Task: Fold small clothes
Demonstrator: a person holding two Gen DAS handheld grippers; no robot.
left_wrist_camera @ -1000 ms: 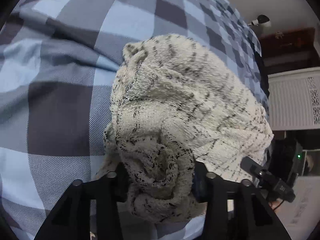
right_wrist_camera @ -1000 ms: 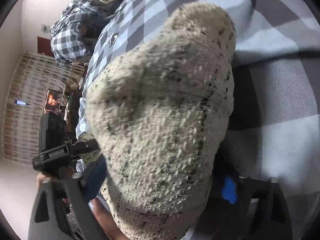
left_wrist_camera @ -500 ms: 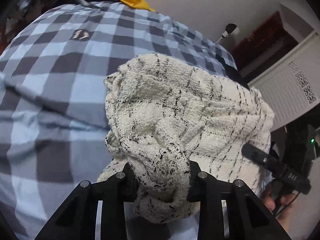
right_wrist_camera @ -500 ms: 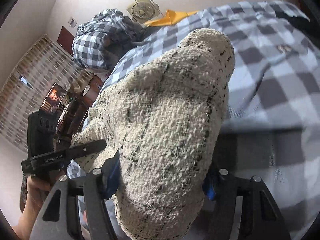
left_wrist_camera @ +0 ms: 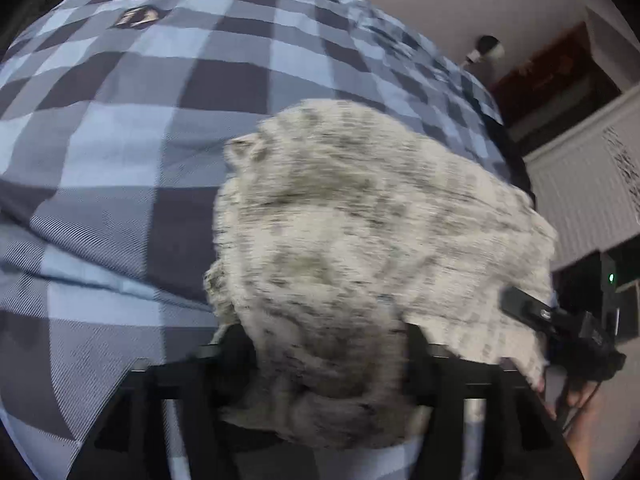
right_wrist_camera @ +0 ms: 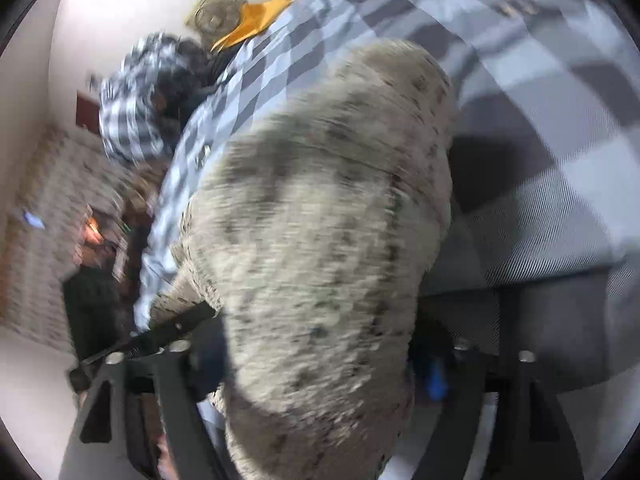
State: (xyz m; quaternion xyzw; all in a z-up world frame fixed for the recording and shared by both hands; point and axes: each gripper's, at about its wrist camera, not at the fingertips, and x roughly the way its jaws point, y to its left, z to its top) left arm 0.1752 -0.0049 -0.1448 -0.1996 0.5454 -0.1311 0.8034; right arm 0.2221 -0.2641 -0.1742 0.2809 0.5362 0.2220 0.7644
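A cream knit garment with thin black check lines is held between both grippers above a blue-and-grey checked bedspread. My left gripper is shut on a bunched edge of the garment. My right gripper is shut on another part of the same garment, which fills the middle of the right wrist view. The right gripper also shows at the right edge of the left wrist view, and the left gripper shows at the lower left of the right wrist view. Both views are motion-blurred.
The checked bedspread spreads under and beyond the garment. A bundle of checked cloth, a fan and a yellow item lie at the bed's far end. A white cabinet and dark furniture stand to the right.
Both grippers were lifted and tilted with the garment, bringing the far end of the bed and walls into view, and now swing back down; the frames are blurred. Both grips are unchanged.
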